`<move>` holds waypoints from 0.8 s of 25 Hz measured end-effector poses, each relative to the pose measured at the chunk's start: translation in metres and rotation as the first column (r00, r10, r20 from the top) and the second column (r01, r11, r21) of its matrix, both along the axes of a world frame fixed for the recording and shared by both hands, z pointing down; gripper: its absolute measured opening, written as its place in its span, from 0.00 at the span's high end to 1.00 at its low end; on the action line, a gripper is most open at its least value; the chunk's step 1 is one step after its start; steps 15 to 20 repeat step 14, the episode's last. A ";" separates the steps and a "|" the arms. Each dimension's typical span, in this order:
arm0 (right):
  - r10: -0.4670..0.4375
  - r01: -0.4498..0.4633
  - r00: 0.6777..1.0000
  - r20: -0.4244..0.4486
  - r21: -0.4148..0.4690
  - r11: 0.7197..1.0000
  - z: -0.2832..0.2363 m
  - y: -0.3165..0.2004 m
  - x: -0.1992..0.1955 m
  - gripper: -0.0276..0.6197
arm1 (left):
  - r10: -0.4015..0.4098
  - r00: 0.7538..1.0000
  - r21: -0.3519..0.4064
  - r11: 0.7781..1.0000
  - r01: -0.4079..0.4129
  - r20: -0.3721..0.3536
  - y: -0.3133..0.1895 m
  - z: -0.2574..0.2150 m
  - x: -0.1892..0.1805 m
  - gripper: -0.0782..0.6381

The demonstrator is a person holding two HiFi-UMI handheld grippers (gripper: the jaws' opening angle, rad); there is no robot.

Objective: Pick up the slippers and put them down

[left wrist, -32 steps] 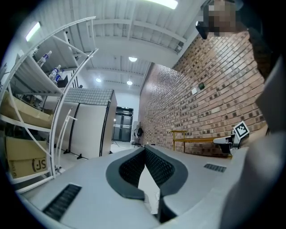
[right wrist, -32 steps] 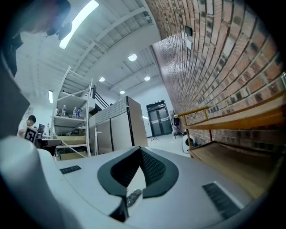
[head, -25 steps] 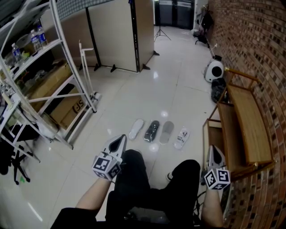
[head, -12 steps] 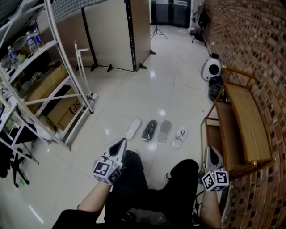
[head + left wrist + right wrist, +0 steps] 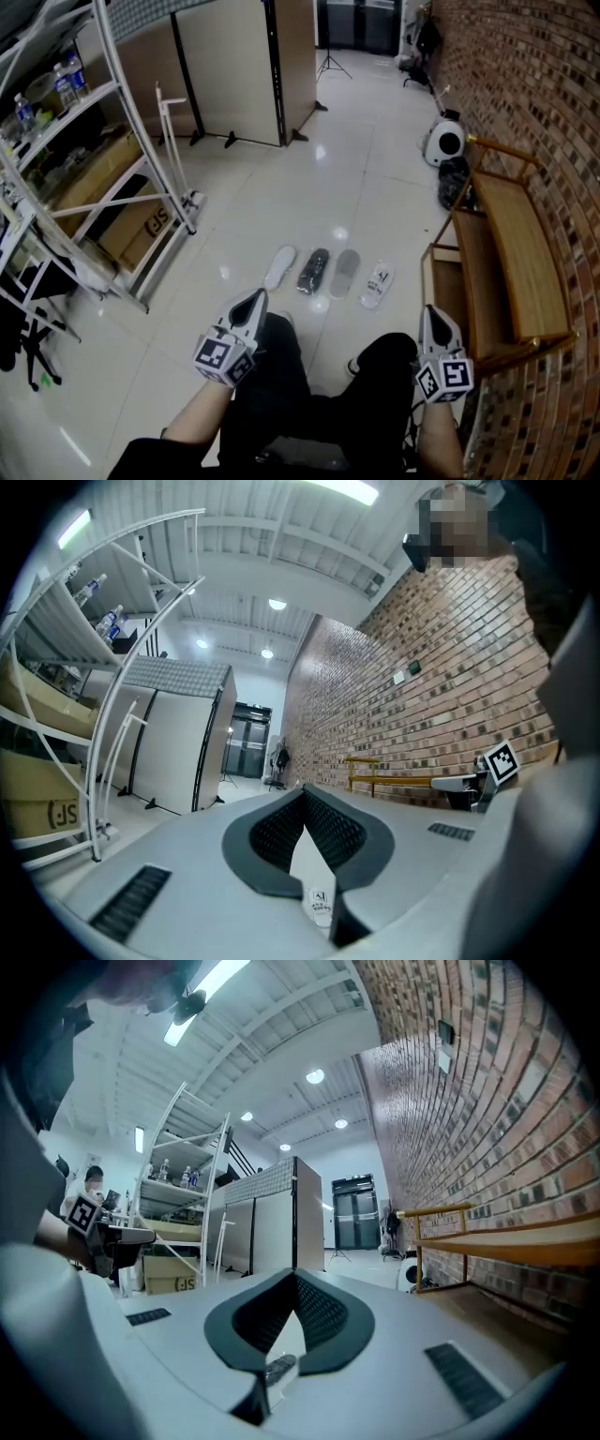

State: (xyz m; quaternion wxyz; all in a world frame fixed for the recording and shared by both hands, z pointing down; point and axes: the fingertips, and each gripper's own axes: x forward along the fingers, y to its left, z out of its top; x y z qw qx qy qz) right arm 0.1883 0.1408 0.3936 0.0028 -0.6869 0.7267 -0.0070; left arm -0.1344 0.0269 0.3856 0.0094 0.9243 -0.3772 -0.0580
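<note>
Four slippers lie in a row on the glossy floor ahead of my knees: a white one (image 5: pixel 281 268), a black one (image 5: pixel 313 272), a grey one (image 5: pixel 347 274) and a white printed one (image 5: pixel 378 285). My left gripper (image 5: pixel 254 298) hovers over my left thigh, short of the white slipper, jaws shut and empty. My right gripper (image 5: pixel 430 313) is held beside my right knee, near the bench, also shut and empty. In the left gripper view (image 5: pixel 305 791) the printed slipper (image 5: pixel 320 907) shows below the closed jaws. In the right gripper view (image 5: pixel 295 1276) a dark slipper (image 5: pixel 279 1369) shows the same way.
A wooden bench (image 5: pixel 514 253) runs along the brick wall at right, close to my right gripper. A metal shelf rack (image 5: pixel 112 187) with boxes stands at left. Partition panels (image 5: pixel 234 66) and a white round appliance (image 5: pixel 443 145) stand farther off. My legs in black trousers (image 5: pixel 309 394) fill the foreground.
My right gripper has drifted a little to the left, toward my knee. The left gripper and the slippers have stayed put. Both stay shut.
</note>
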 end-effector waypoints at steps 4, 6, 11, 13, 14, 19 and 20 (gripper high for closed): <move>0.006 -0.006 1.000 0.023 0.019 1.000 -0.005 0.002 0.001 0.95 | -0.005 1.000 -0.017 1.000 0.005 -0.006 0.003 -0.003 0.002 0.89; 0.022 -0.022 0.999 0.037 0.017 1.000 -0.006 0.004 0.004 0.95 | -0.006 1.000 -0.022 1.000 0.006 -0.010 0.003 -0.002 0.003 0.88; 0.025 -0.027 0.998 0.052 0.026 0.999 -0.004 0.004 0.009 0.95 | 0.005 1.000 -0.010 1.000 -0.005 -0.016 0.001 -0.001 0.008 0.89; 0.032 -0.033 0.999 0.044 0.026 0.999 -0.004 0.006 0.010 0.95 | 0.005 1.000 -0.022 1.000 -0.005 -0.020 0.001 -0.001 0.012 0.88; 0.036 -0.037 0.999 0.040 0.024 0.999 -0.005 0.008 0.010 0.95 | 0.005 1.000 -0.031 0.999 -0.006 -0.023 0.002 -0.001 0.014 0.89; 0.036 -0.037 0.999 0.040 0.024 0.999 -0.005 0.008 0.010 0.95 | 0.005 1.000 -0.031 0.999 -0.006 -0.023 0.002 -0.001 0.014 0.89; 0.036 -0.037 0.999 0.040 0.024 0.999 -0.005 0.008 0.010 0.95 | 0.005 1.000 -0.031 0.999 -0.006 -0.023 0.002 -0.001 0.014 0.89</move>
